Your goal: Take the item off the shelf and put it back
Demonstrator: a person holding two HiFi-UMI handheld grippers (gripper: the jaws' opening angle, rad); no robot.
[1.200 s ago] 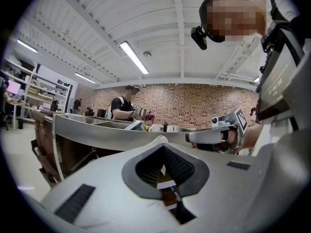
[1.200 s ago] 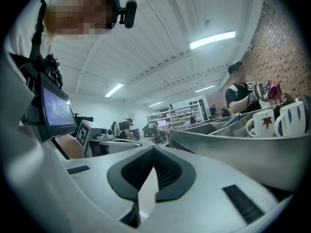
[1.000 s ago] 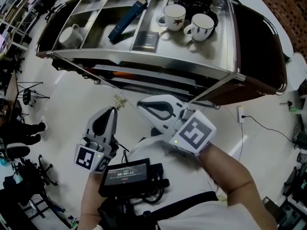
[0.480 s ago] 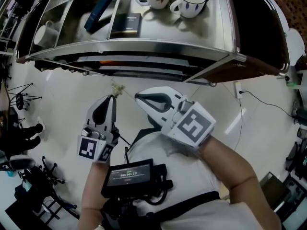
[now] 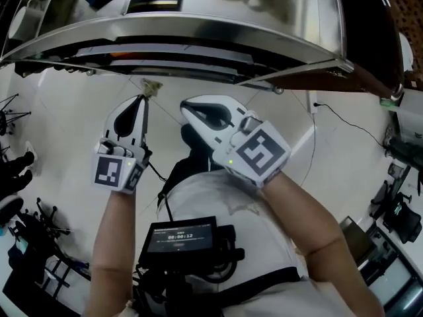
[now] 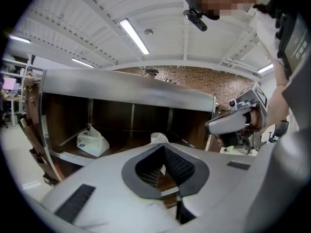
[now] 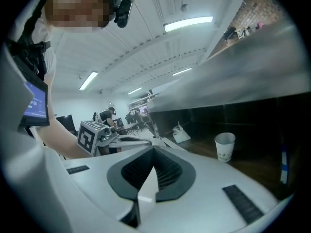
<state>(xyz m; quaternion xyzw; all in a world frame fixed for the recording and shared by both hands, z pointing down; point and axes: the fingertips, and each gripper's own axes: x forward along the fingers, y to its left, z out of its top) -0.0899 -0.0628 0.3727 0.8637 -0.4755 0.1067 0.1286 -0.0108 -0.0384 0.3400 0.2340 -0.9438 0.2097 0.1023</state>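
The left gripper (image 6: 164, 149) has its jaws pressed together, nothing between them. The right gripper (image 7: 154, 152) has its jaws together too, empty. Both point into the shelf (image 5: 198, 35), where the paper cup (image 7: 225, 146) stands upright on the lower level, well apart from either. Since a second ago, the shelf top has slid toward the head view's upper edge.

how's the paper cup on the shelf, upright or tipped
Upright: the paper cup stands on its base on the shelf, open mouth up.
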